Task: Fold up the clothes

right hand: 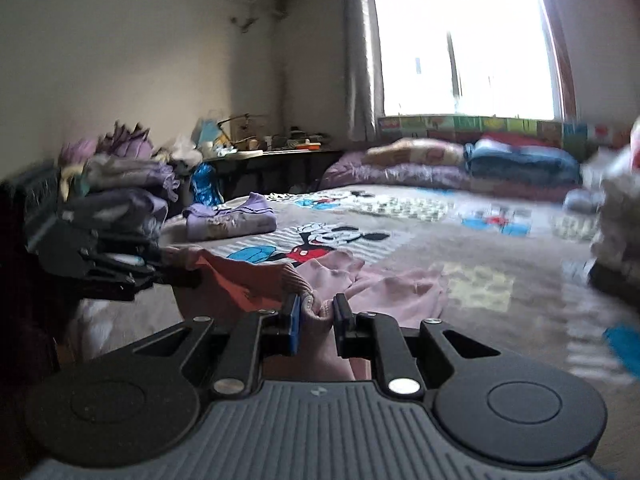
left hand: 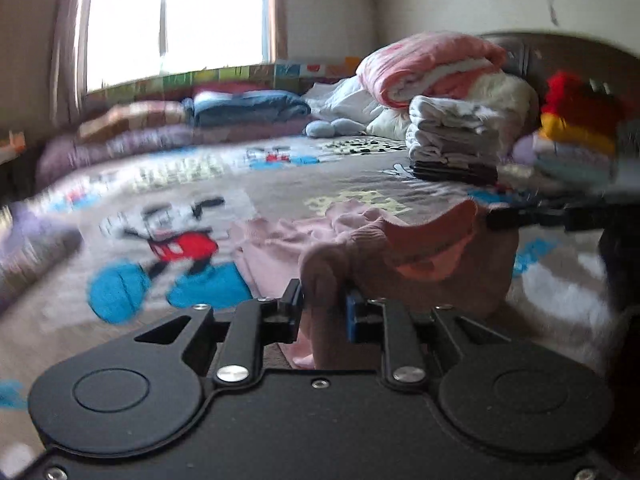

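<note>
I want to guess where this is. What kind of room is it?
Most likely a bedroom. A big bed with a cartoon-mouse bedspread fills it, folded quilts lie under a bright window, and stacks of folded clothes sit near the headboard.

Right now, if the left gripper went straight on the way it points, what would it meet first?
Probably the pink garment it already holds: the left gripper is shut on a fold, and the rest bunches up directly ahead. Beyond that lies the cartoon-print bed cover; how far off is unclear in the blur.
</note>
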Motion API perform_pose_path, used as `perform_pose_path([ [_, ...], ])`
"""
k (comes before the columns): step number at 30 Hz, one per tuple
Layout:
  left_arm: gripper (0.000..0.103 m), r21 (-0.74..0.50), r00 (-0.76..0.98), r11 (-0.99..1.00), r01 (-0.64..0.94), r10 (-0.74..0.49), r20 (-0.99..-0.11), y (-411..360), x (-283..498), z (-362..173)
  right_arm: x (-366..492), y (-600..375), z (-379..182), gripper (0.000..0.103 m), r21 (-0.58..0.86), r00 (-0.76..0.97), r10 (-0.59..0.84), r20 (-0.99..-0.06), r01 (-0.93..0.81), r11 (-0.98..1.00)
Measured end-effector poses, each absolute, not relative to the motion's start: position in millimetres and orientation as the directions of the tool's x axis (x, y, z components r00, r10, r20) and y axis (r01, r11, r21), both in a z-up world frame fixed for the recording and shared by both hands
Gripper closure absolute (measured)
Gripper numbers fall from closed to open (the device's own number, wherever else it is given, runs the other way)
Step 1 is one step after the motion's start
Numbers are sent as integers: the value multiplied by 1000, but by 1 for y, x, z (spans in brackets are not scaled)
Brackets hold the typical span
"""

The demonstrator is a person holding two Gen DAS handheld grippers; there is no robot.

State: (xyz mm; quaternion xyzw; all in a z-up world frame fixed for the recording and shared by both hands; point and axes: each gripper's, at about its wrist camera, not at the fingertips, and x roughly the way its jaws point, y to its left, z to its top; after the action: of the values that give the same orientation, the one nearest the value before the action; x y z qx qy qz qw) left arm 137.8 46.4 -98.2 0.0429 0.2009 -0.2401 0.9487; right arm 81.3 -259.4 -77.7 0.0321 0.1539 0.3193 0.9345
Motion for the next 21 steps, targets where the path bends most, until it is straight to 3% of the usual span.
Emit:
perform_pose_path([
  [7,83,-234,753,873,429,-488,-442,64,170,-110,146,-279,-110,83,433,703,650,-290,-510,744],
  [10,79,-301,734,859,415,-511,-446,70,180,-115,168,-286,-126,63,556,676,673,-300,-450,699],
  [11,78,-319,734,856,407,-515,-444,73,181,-116,170,-290,-130,52,595,669,684,-289,-434,676],
  [13,75,-356,732,848,392,-522,-438,78,184,-117,168,-298,-131,49,637,660,705,-260,-431,639],
  [17,72,-410,718,823,394,-554,-421,83,188,-118,155,-305,-118,28,580,651,725,-224,-508,636],
  [21,73,-449,694,788,422,-599,-399,85,191,-119,157,-293,-120,28,521,637,727,-258,-542,660],
])
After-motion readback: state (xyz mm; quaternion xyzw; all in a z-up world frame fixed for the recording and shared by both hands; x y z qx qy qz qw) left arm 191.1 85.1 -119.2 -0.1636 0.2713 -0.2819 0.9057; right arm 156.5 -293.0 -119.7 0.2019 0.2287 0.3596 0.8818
